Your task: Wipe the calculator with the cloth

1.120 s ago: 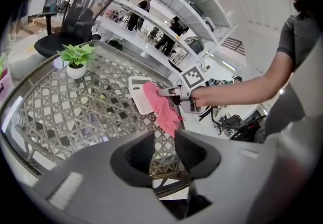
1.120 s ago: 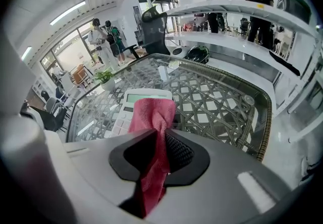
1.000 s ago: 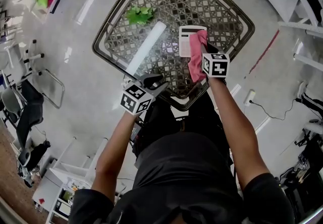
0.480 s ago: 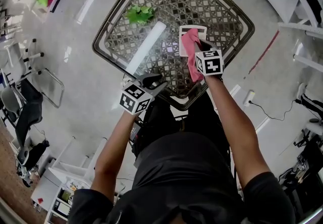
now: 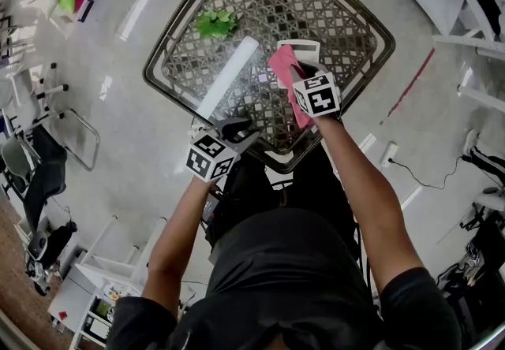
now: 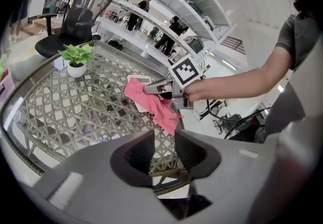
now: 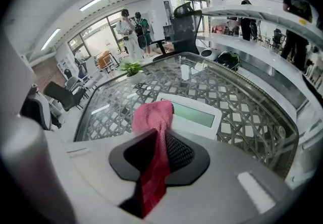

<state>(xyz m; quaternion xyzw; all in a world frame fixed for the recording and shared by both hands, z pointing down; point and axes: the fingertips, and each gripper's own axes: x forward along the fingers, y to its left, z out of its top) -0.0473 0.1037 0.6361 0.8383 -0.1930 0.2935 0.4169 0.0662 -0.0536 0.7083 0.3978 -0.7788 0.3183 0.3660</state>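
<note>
Two grippers: one in each hand, both over a round glass table [image 5: 167, 45] with a woven lattice under the glass

right gripper [image 7: 160, 140]: clamped tight on the cloth, pink fabric squeezed between the two pads, no gap at all. In the head view it's [image 5: 297, 75] right at the near edge of the calculator, pointing down at it

cloth [image 7: 151, 117]: pink. The front end is bunched up and sits on the left part of the calculator, and the loose tail [image 5: 300, 108] trails back under the gripper toward the person

calculator [image 7: 194, 114]: white with a greenish screen, lying flat on the glass in the right half of the table as the head view shows it [image 5: 309, 47]. The left side is covered by the cloth, the screen and right edge are in plain sight

left gripper [image 6: 164, 150]: jaws a bit apart with nothing between them, just the table rim showing through the gap. It hangs over the near rim [image 5: 235, 129], well apart from the calculator

plant [image 5: 218, 23]: small green one in a white pot [image 6: 76, 70], on the far left part of the table, well away from the calculator

office chair [image 6: 83, 11]: black, on the floor beyond the table
</note>
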